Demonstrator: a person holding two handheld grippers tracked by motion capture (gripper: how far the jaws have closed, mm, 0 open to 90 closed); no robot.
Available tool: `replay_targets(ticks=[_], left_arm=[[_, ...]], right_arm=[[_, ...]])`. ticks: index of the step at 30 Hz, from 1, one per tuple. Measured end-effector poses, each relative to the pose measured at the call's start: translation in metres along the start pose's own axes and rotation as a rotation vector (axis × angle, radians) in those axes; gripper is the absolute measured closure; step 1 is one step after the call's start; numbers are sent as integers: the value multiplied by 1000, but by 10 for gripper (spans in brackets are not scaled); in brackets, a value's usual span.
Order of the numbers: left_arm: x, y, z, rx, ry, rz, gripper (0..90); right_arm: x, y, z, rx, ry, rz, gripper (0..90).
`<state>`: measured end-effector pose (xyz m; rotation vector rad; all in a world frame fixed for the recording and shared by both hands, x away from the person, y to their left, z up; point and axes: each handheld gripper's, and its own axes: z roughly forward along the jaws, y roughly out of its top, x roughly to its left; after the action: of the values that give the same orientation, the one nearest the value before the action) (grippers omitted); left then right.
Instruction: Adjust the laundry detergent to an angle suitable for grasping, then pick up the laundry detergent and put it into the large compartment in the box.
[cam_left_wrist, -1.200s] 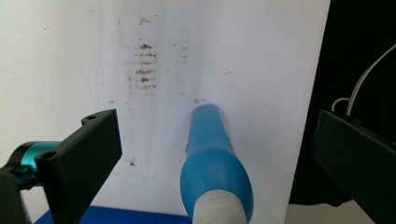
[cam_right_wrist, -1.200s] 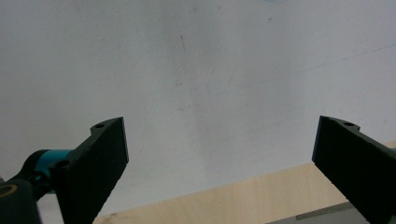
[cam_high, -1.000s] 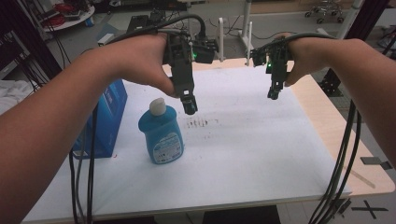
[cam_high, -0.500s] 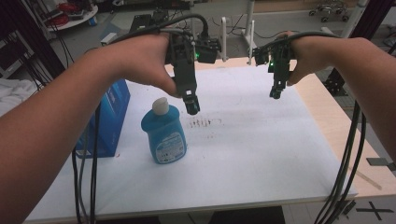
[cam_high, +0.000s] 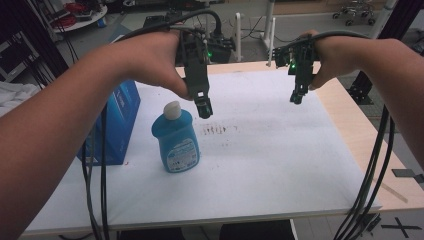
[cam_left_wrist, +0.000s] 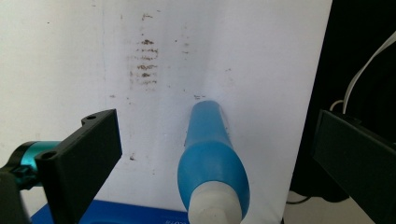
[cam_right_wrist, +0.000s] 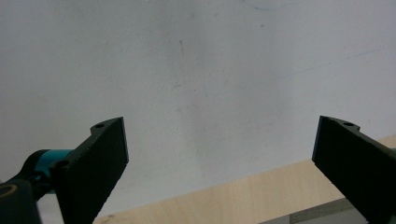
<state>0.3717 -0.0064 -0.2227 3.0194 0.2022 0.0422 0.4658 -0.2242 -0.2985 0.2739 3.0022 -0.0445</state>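
**Approaching bottle: stock of table, largest to smallest**

Listing items as they stand, w/ notes on step in hand.

1. Table, light wooden top w/ white paper sheet (cam_high: 280, 165) over most of it. Brown smear marks (cam_high: 218, 130) on sheet near centre, just right of bottle.
2. Box, blue cardboard, upright (cam_high: 122, 125), at left edge of sheet. Just beside bottle, behind and left of it; can't tell if touching.
3. Bottle, blue plastic, flattened body, printed label, white cap (cam_high: 176, 140). Stands upright on sheet, left of centre. In left gripper view it lies between the jaws' line of sight, cap (cam_left_wrist: 215, 205) nearest camera.
4. Left gripper, black two-jaw (cam_high: 203, 106): held above table, tip just right of the cap and about level w/ it, not touching. Jaws spread wide, nothing between them yet.
5. Right gripper, black two-jaw (cam_high: 297, 96): hovers over right part of sheet, well apart from bottle. Jaws spread wide per its own view, holding nothing; bare sheet and wood edge below.

Step, as judged: reach phase, left gripper lining up on bottle; no grasp yet. Next move prob. calls for shifting left gripper over so jaws straddle neck or upper body, then closing. Risk: box close on far side leaves little room; tall narrow bottle could tip if nudged.
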Motion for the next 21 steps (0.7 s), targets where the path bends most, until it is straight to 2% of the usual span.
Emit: replay_targets(ticks=[5,12,18,19,21], left_arm=[[1,3,2,10,-5,6,17],[0,2,3,5,-16,7,17],[0,1,4,10,-13,-4,17],[-1,1,3,5,-13,-6,17],[-2,0,0,-3,-10,-12,17]], right_arm=[[2,0,-2,-3,-3,1,25],[-1,-1,0,5,-1,14,26],[-2,-1,1,3,0,12,25],[-2,-2,1,-1,3,22,26],[-3,-3,1,1,2,13,25]])
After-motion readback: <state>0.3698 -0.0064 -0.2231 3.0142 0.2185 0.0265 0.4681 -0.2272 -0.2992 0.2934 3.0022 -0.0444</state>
